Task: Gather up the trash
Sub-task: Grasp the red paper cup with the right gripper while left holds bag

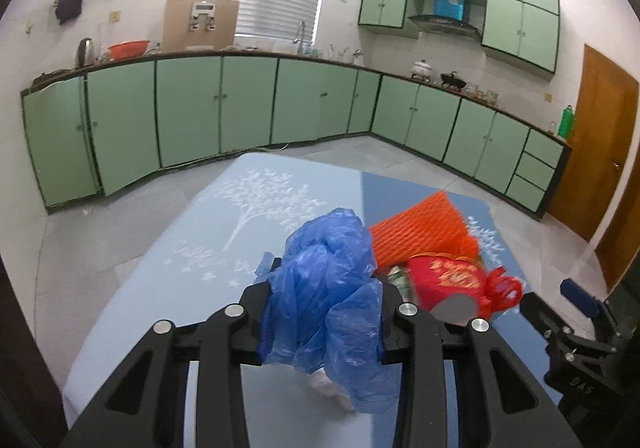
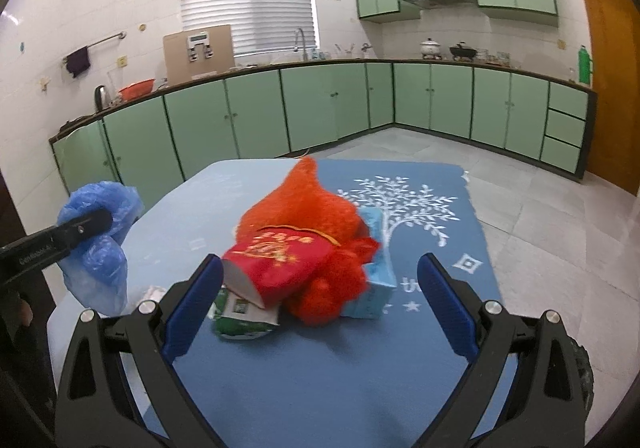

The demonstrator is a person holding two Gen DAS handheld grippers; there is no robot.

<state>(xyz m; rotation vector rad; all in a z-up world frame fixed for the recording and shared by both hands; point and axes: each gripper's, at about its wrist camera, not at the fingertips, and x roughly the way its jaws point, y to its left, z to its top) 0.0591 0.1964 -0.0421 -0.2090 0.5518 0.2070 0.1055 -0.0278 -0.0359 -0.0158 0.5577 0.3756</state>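
Observation:
My left gripper [image 1: 326, 282] is shut on a crumpled blue plastic bag [image 1: 332, 288], which hangs above the table. In the right wrist view, the left gripper [image 2: 86, 226] holds the blue bag [image 2: 100, 248] at the far left. My right gripper [image 2: 320, 264] stands open just in front of a trash pile, touching nothing. The pile holds an orange foam net [image 2: 304, 204], a red paper cup [image 2: 276, 268] lying on its side, a green-and-white carton [image 2: 240, 316] and a light-blue box [image 2: 372, 288]. The net [image 1: 424, 228] and cup [image 1: 444, 280] lie right of the bag.
The table is covered by a blue cloth [image 2: 320, 368] with a white tree print. A white crumpled tissue [image 2: 154, 294] lies near the table's left side. Green kitchen cabinets [image 2: 256, 116] line the far walls across a grey tiled floor. A brown door [image 2: 612, 88] stands at right.

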